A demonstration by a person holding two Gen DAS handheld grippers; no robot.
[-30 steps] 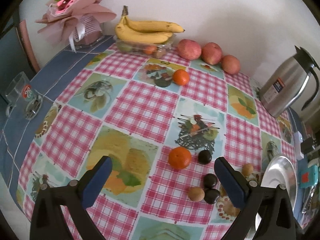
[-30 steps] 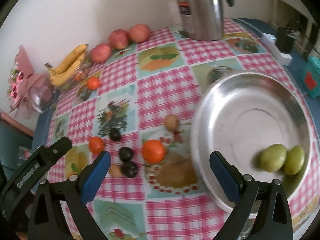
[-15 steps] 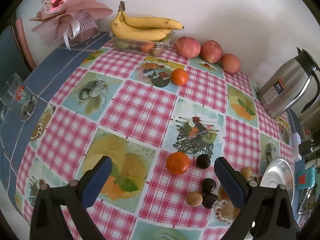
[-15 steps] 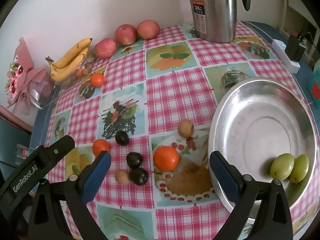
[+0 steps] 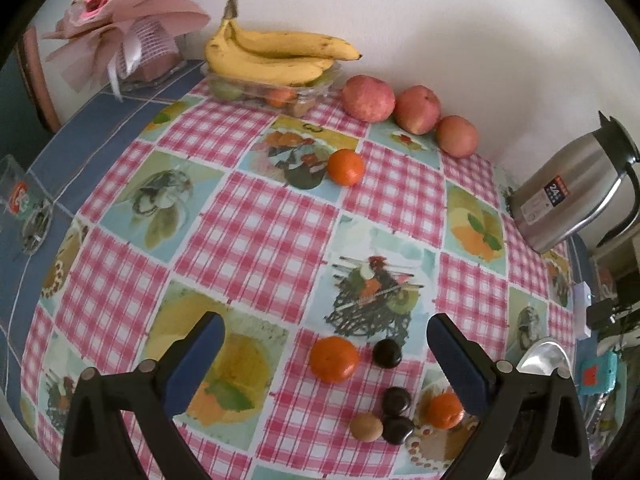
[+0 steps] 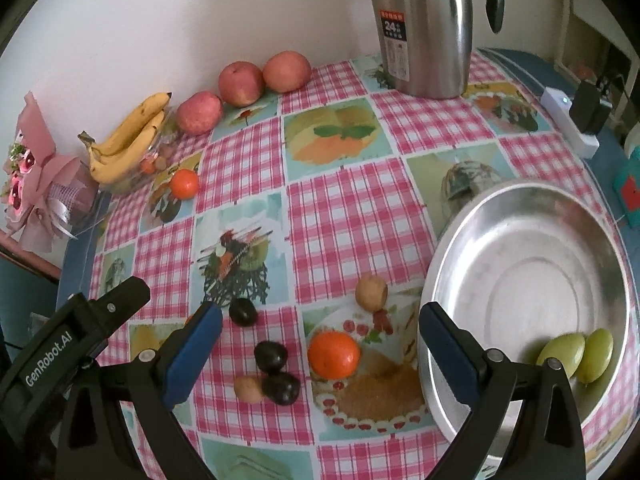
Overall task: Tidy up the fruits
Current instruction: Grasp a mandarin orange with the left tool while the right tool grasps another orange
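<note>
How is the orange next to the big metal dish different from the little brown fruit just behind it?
The orange is bright orange, the brown fruit dull tan. The orange is clearly larger. The orange lies nearer the camera, straight between the right gripper's open jaws; the brown fruit sits farther back. Both are roundish, lie loose on the checked cloth, and are still outside the dish.

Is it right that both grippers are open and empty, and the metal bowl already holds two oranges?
Not quite. The left gripper and right gripper are open and empty, but the metal bowl holds two green fruits, not oranges. The right wrist view shows this.
</note>
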